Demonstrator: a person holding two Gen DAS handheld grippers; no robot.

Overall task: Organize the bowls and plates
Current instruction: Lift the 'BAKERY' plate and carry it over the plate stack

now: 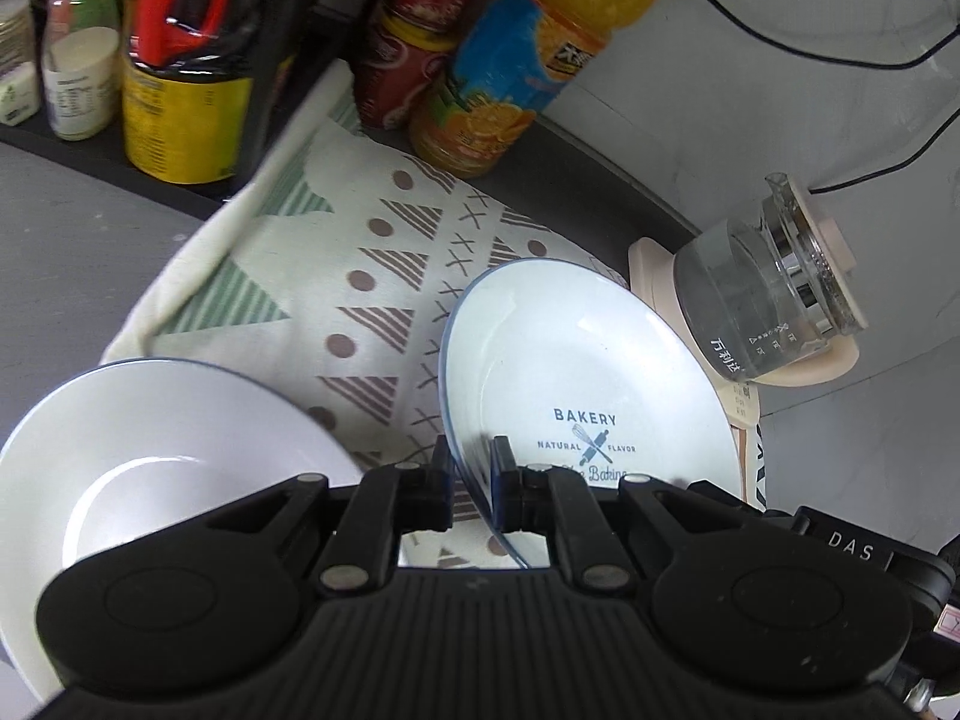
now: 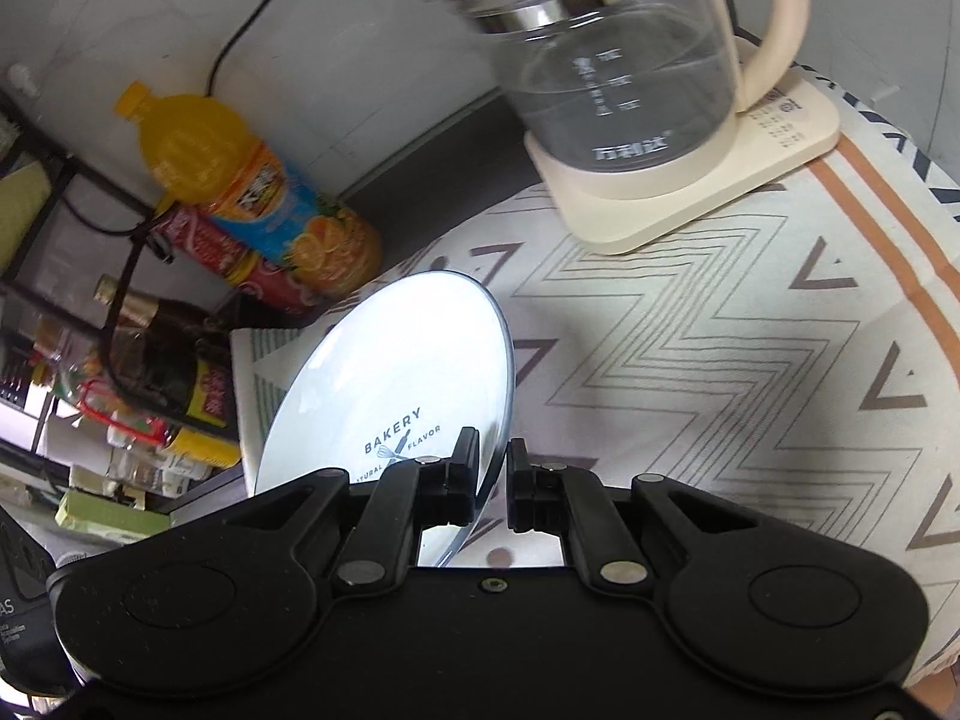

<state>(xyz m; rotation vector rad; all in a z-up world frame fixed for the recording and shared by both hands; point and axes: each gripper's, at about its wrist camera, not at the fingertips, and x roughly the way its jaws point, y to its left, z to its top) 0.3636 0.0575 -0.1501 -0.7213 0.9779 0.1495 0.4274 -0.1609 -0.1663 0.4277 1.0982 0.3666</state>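
**Both grippers clamped on the rim of the bakery plate**

The left gripper [image 1: 472,468] has its fingers [image 1: 503,474] drawn narrow onto the near rim of the plate [image 1: 591,360], a white plate with a thin blue edge and a "BAKERY NATURAL FLAVOR" print. The rim runs down between the two pads, one finger on the plate's printed face and the other behind it. The plate stands tilted, its face turned toward the camera, above the patterned cloth [image 1: 372,276] that covers the counter [image 1: 66,228].

In the right wrist view the right gripper [image 2: 494,480] grips the same plate [image 2: 396,372] at another part of its rim. Its fingers [image 2: 465,474] are likewise narrow, the thin edge passing between them, the left pad on the printed face and the right pad on the outer side. From here the plate leans away toward the upper left, clear of the zigzag cloth [image 2: 690,360] beneath.

A white bowl [image 1: 150,456] sits low at the left in the left view, apart from the plate. Beyond the plate stand an orange juice bottle [image 1: 528,60], a red can [image 1: 414,48] and a dark bottle with a yellow label [image 1: 186,96]. A glass kettle [image 2: 618,60] rests on its cream base [image 2: 690,192] on the cloth, near the plate's far side.
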